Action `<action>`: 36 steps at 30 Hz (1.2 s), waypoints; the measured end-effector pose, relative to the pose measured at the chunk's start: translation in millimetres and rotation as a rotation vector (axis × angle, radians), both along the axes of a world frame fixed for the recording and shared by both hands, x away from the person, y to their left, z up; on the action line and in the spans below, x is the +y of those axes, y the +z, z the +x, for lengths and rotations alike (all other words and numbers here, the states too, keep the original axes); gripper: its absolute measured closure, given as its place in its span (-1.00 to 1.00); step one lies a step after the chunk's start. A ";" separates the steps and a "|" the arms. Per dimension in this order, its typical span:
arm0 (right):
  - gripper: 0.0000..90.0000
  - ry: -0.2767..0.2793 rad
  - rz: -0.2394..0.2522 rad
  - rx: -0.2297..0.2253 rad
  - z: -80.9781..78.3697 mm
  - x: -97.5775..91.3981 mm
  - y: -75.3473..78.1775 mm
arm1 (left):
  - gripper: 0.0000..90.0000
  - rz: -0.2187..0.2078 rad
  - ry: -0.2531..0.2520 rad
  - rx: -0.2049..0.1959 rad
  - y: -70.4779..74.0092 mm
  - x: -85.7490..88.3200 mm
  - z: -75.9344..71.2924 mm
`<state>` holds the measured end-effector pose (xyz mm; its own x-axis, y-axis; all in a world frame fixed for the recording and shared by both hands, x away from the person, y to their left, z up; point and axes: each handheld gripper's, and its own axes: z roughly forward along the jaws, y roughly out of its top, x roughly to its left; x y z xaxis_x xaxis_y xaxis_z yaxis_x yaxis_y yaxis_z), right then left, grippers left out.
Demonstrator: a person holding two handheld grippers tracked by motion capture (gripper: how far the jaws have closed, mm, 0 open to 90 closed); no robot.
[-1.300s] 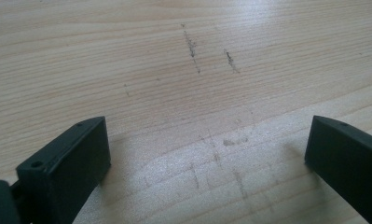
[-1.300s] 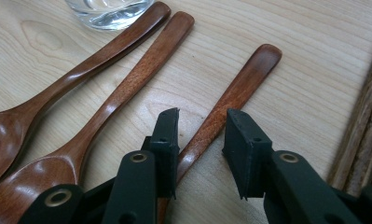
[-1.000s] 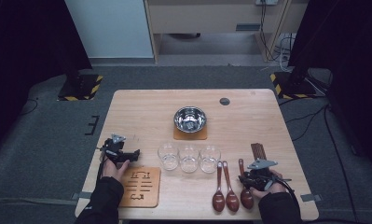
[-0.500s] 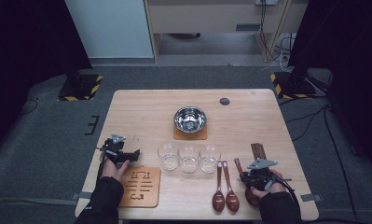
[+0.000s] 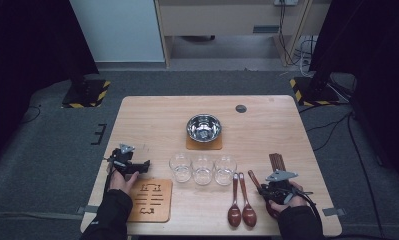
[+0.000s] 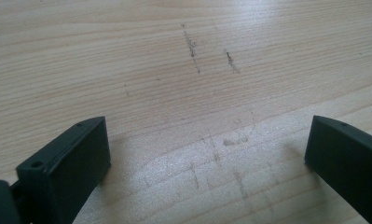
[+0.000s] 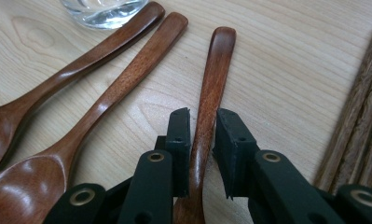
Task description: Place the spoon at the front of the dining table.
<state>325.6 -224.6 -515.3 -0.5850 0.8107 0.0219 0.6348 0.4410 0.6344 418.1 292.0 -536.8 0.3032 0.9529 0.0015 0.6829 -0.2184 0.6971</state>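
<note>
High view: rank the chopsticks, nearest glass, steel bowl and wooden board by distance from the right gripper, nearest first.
From the right gripper:
1. Chopsticks, just beyond it.
2. Right-hand glass, to its left.
3. Steel bowl, mid-table.
4. Wooden board, far left.

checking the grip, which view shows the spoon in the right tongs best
The right gripper view: the spoon handle runs up between the right tongs, whose pads sit against both its sides. The high view shows that spoon small, mostly covered by the right tongs and hand. The left gripper view looks at bare table.
</note>
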 end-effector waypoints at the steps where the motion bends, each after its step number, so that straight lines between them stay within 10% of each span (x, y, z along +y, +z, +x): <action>1: 0.65 -0.004 0.005 -0.004 -0.6 -0.3 0.6 | -1.00 0.000 0.000 0.000 0.0 0.0 0.0; 36: 0.83 -0.078 -0.012 0.013 -11.7 0.4 -0.6 | -1.00 0.001 -0.001 0.001 0.1 0.1 0.0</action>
